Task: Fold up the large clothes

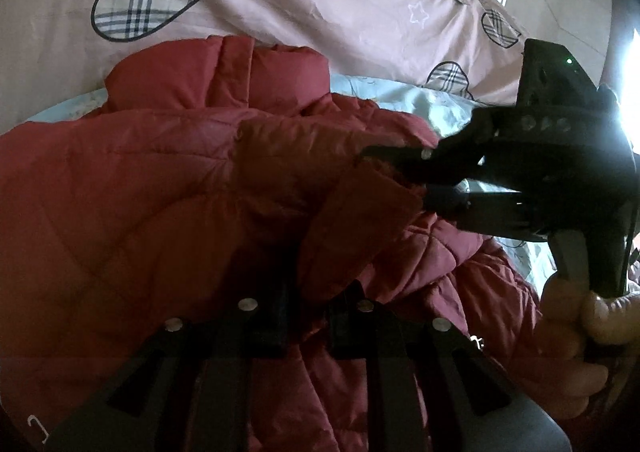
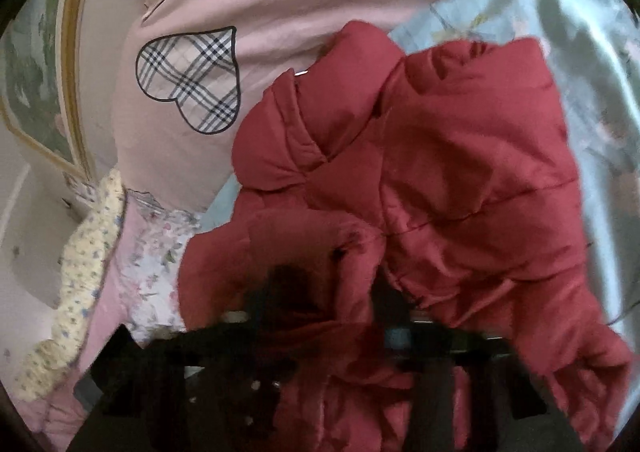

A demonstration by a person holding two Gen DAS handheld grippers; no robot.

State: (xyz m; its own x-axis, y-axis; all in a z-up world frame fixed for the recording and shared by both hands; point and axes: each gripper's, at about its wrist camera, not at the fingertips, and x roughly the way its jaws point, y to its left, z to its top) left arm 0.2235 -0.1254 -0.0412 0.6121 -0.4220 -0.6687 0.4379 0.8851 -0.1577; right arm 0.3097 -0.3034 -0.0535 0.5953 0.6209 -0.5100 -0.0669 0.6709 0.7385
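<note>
jacket (image 1: 168,180), red and puffy, lies across the bed, on the blue sheet (image 1: 436,104), with the pink quilt (image 1: 320,12) with check hearts past it toward the bed's far edge. its long way runs side to side in the left view, with the collar end (image 1: 224,72) up near the quilt.

the left gripper (image 1: 308,316) sits low over the near part of the jacket and points down into it. its jaws are almost pressed together, with a fold of red cloth bunched between them; if it really bites the cloth i cannot tell.

the right gripper (image 1: 416,180) comes in from the right side, lying flat and pointing left. its jaws are close together on a flap of the jacket (image 1: 372,188), pinching it. a hand (image 1: 580,316) holds its handle. this one is nearer the loose flap, so i think it will carry the flap over.
</note>
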